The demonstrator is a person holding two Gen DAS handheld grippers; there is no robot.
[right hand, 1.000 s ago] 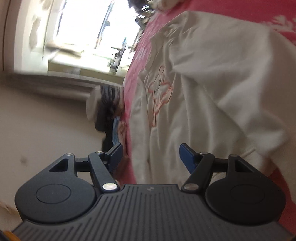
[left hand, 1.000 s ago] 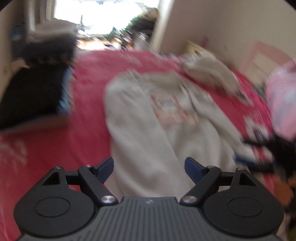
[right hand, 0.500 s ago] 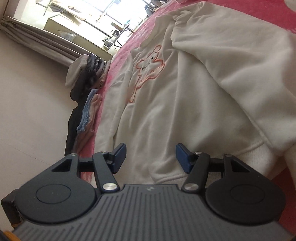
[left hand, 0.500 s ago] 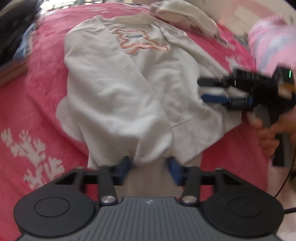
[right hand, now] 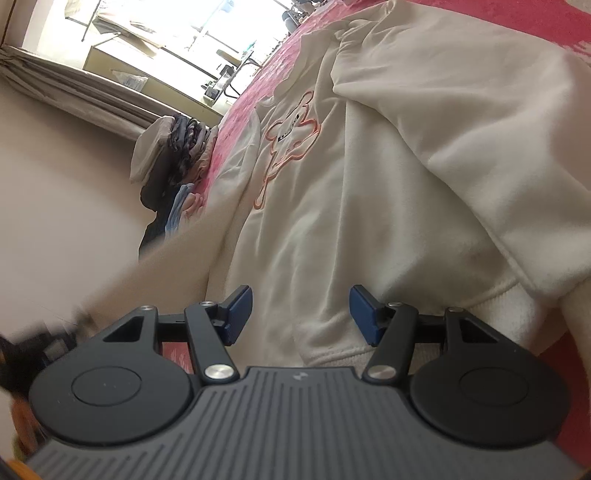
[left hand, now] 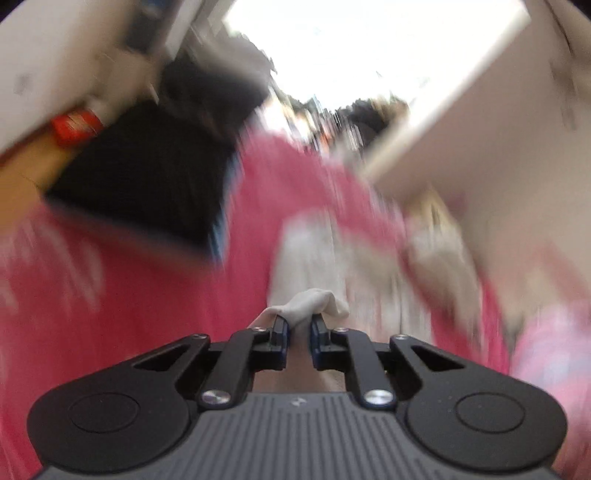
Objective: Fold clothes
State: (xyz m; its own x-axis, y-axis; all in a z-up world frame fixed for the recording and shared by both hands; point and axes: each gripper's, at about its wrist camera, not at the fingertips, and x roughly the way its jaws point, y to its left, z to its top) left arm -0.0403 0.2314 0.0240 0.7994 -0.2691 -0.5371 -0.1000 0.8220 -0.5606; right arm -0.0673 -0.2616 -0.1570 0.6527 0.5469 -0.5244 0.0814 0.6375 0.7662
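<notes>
1. Two grippers are working one sweatshirt [right hand: 388, 192], which is lying spread on the pink bedcover [left hand: 129, 295].
2. The left gripper [left hand: 298, 325] is pinching a bunched cuff [left hand: 314, 301], likely for folding the sleeve inward.
3. The right gripper [right hand: 301, 306] is gaping wide at the hem [right hand: 332, 354], gripping nothing.

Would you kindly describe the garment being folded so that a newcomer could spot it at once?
Look at the pink bedspread; spread across it lies the cream sweatshirt. Unlike the dark clothes pile at the wall, it is pale and bears an orange-outlined bear print on the chest.
</notes>
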